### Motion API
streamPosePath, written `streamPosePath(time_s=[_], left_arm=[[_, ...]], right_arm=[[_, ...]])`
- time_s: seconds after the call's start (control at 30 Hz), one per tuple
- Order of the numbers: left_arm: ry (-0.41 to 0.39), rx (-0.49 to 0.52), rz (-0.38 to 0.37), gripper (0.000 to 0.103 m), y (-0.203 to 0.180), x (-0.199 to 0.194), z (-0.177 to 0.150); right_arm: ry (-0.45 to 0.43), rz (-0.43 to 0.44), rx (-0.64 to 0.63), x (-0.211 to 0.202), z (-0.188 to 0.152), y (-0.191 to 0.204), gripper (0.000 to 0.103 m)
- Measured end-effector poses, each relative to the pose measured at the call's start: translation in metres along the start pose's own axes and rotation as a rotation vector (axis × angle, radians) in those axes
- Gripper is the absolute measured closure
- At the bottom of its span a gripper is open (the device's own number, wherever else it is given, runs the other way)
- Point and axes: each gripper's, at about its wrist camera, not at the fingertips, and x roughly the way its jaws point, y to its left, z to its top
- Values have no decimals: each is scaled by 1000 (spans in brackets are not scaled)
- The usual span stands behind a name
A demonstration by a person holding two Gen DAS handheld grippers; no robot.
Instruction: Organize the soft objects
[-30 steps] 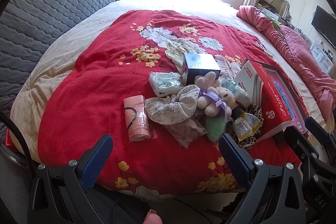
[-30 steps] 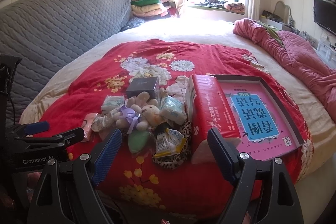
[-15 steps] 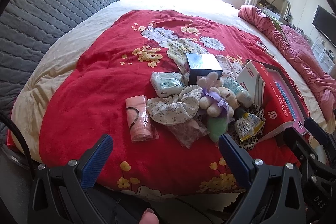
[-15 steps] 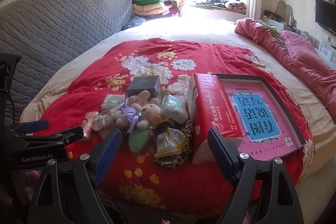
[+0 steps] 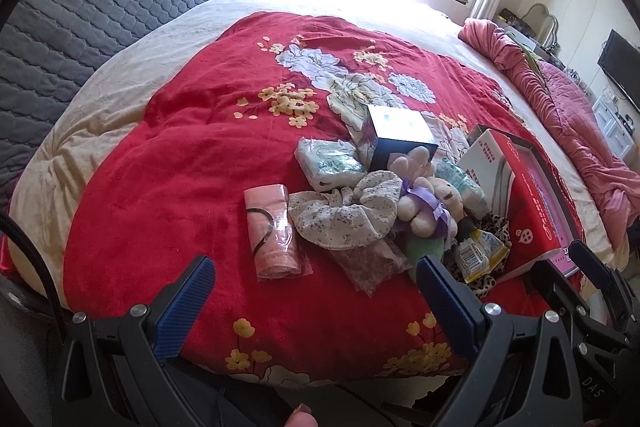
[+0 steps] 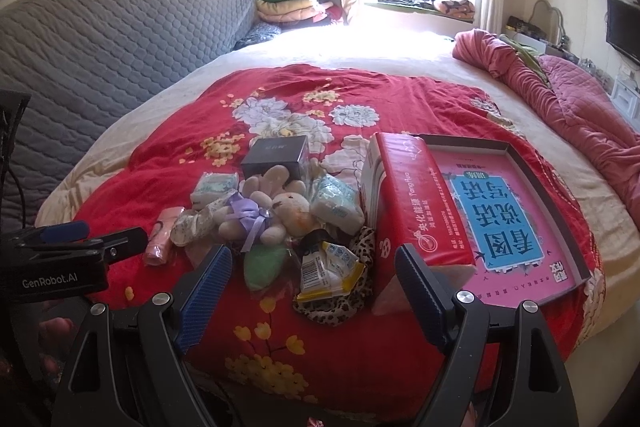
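A pile of soft things lies on the red flowered blanket [image 5: 168,163]: a plush rabbit [image 5: 424,195] [image 6: 266,207] with a purple bow, a floral scrunchie [image 5: 344,215], a pink pack [image 5: 270,227] with a black hair tie, tissue packs [image 5: 330,163] [image 6: 336,203], a green pad [image 6: 262,263] and a leopard scrunchie [image 6: 340,303]. A red box [image 6: 416,203] with its open pink-lined lid [image 6: 508,215] sits to the right. My left gripper [image 5: 316,291] hangs open just short of the pile, nothing between its fingers. My right gripper [image 6: 312,275] is open too, near the green pad and snack packet [image 6: 328,271].
A dark blue box [image 5: 400,135] stands behind the rabbit. A grey quilted headboard [image 6: 120,47] runs along the left. A rumpled pink quilt [image 6: 580,95] lies at the right, folded blankets [image 6: 288,3] are stacked by the window. The bed's front edge is just below both grippers.
Both views have drifted slightly; the pile sits a little lower and closer in the left wrist view. Both grippers stay open and nothing on the bed has moved.
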Motion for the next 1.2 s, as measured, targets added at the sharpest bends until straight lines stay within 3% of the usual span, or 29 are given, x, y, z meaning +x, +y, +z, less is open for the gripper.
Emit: streamPosePath(time_s=[0.33,0.53,0.63,0.77,1.1,1.2], left_arm=[[47,-18,22,2,16,35,33],[160,-32,-50,2,17,83,63],[229,-31,-45,2,15,112,73],[260,-24,-19,2,10,136,86],[299,-65,-52,4,18,161,91],[309,-91,-78,10,22,163,91]], right_arm=[[31,47,-113,33,7,20,18],[54,29,-206,62,11,29,18],[58,20,-269,77,11,33,18],[57,42,-349,92,11,41,18],[2,-45,-598,121,4,72,18],[-14,-68,-673,128,3,79,19]])
